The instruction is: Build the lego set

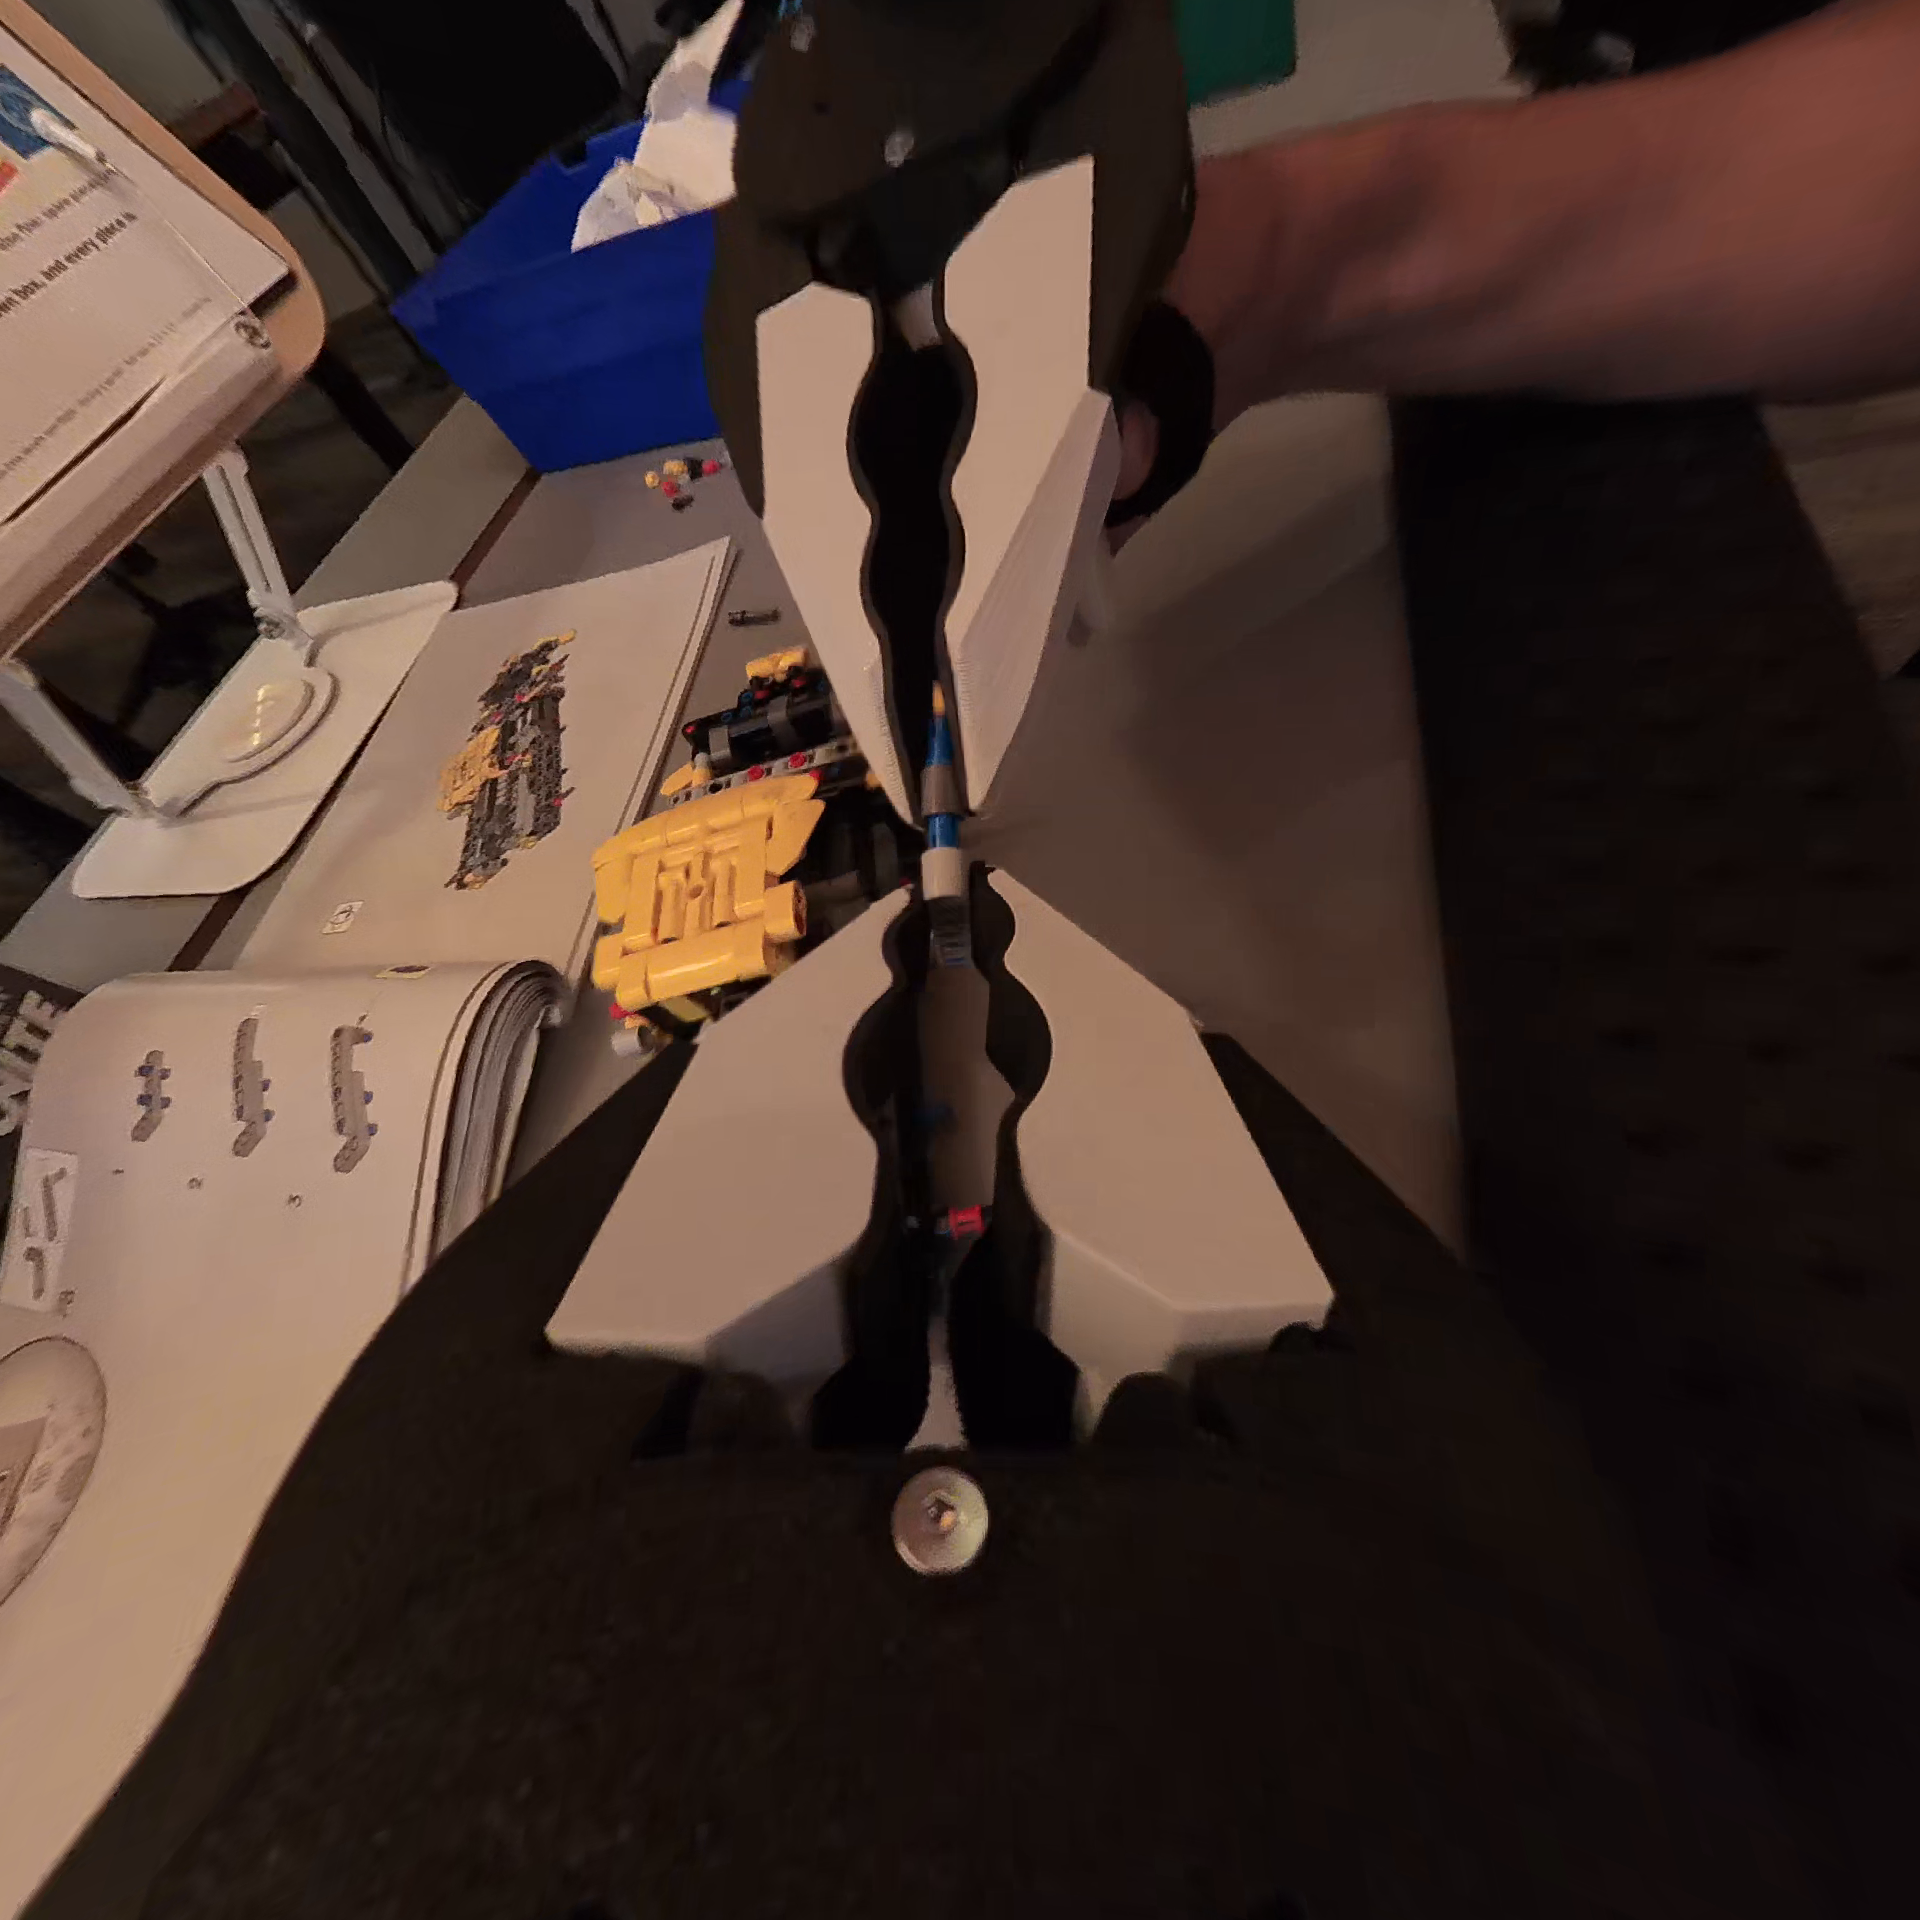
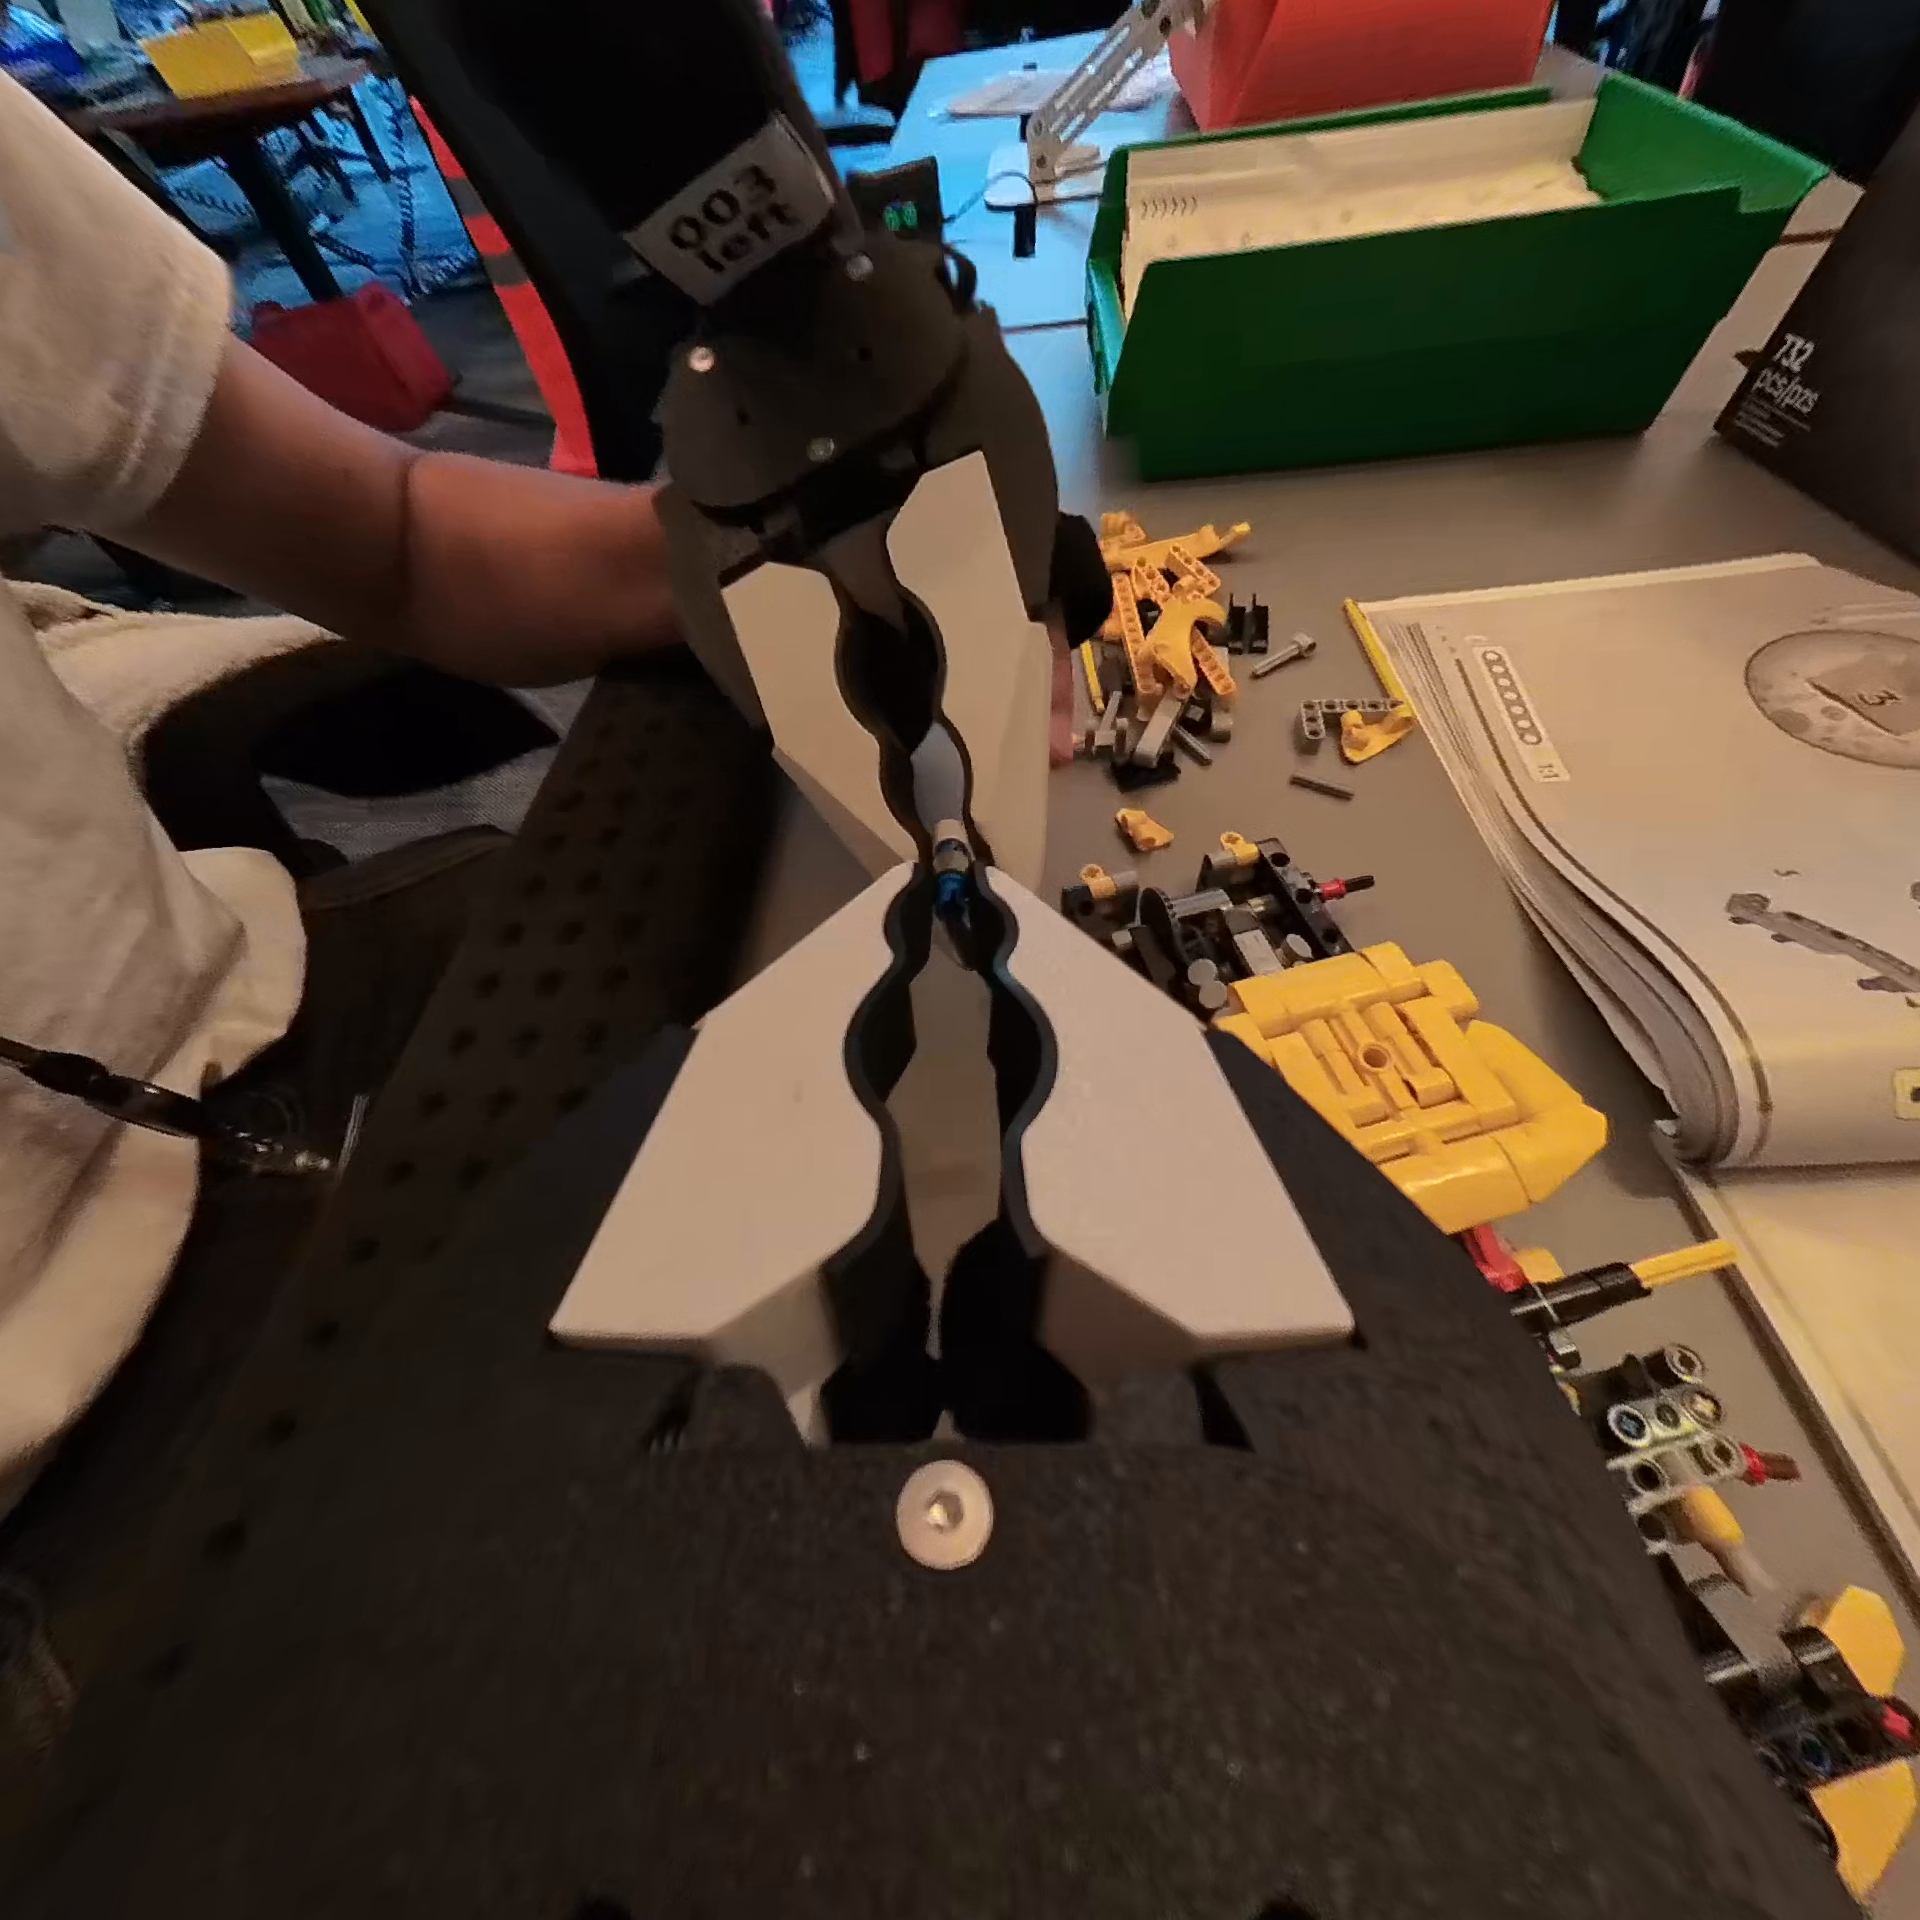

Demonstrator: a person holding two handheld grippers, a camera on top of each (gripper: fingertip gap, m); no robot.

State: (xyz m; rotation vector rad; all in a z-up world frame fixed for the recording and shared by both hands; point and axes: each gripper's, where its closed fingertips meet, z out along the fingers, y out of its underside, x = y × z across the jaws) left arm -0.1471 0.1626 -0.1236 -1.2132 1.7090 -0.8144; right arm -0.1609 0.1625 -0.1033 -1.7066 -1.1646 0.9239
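My two grippers meet tip to tip above the table edge, both shut on one thin lego pin-and-axle piece [image 1: 942,862] with blue, grey and white segments. In the left wrist view my left gripper [image 1: 940,902] comes from below. The piece's long dark part, with a small red connector [image 1: 964,1221], runs back between its fingers. My right gripper [image 1: 940,808] comes from above and pinches the blue end. In the right wrist view my right gripper [image 2: 951,881] is at the bottom, the left gripper [image 2: 951,831] above it and the piece [image 2: 949,847] between them.
A yellow and black lego model [image 2: 1403,1081] lies on the grey table beside an open instruction booklet [image 2: 1714,831]. Loose yellow and grey parts [image 2: 1164,644] lie behind it, and another sub-assembly [image 2: 1683,1455] at the right front. A green bin [image 2: 1434,312] and a blue bin [image 1: 582,312] stand farther back. My two grippers' fingertips are within a few centimetres of each other. Left tips and right tips are each some 15 cm from the sub-assembly [image 2: 1683,1455].
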